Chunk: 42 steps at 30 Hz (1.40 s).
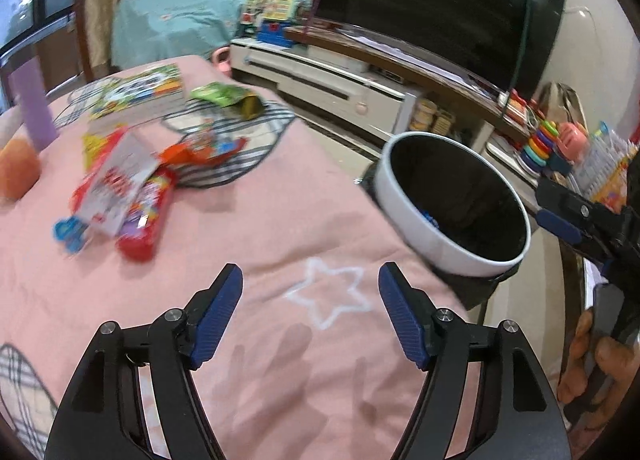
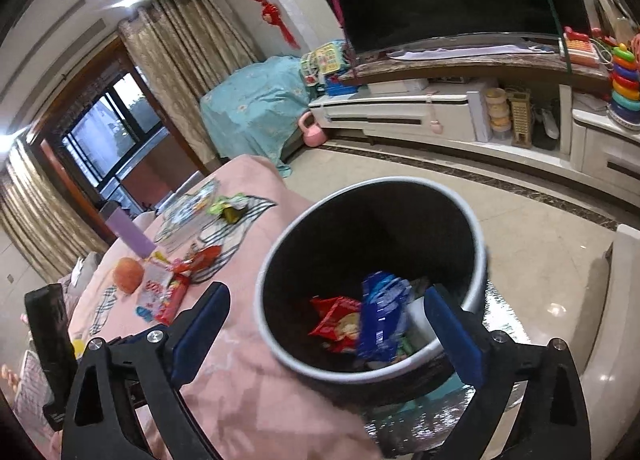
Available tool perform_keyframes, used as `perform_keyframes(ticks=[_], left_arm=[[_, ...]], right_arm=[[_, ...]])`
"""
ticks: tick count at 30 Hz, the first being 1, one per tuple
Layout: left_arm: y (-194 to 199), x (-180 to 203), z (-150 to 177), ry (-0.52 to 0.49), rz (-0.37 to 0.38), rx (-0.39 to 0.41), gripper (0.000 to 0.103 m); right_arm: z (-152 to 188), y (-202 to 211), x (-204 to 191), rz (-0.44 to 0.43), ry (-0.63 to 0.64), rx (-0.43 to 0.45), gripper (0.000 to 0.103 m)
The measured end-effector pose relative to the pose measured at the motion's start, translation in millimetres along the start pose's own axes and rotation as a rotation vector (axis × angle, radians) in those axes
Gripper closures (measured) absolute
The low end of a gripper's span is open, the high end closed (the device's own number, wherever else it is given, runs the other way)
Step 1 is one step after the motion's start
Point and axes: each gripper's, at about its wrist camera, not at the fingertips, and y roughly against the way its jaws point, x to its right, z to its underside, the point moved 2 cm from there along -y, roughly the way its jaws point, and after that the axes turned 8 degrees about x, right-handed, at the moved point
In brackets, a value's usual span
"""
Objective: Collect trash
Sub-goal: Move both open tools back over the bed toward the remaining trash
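Right gripper (image 2: 326,324) gapes wide over the trash bin (image 2: 476,244), nothing between its pads; a blue wrapper (image 2: 382,320) sits inside w/ a red one (blurred). Left gripper (image 1: 310,316) is open too, empty, above the pink surface (image 1: 280,212); more wrappers (image 1: 132,196) lie ahead-left.

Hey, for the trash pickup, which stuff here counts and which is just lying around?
Part of the job:
- trash bin
- blue wrapper and red wrapper in it
- red wrapper pile on the table
- green packet

Just lying about:
- orange fruit
- purple cup
- picture books
- television
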Motion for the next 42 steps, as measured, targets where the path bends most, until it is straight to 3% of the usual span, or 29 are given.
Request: perform_keyframes(ticks=[23, 42], left_arm=[[52, -103, 30, 0.150, -0.142, 0.036, 0.030], [49, -154, 25, 0.186, -0.192, 0.044, 0.030]], right_arm=[[51, -19, -85, -0.129, 0.063, -0.106, 0.003], [67, -76, -136, -0.169, 0.145, -0.194, 0.003]])
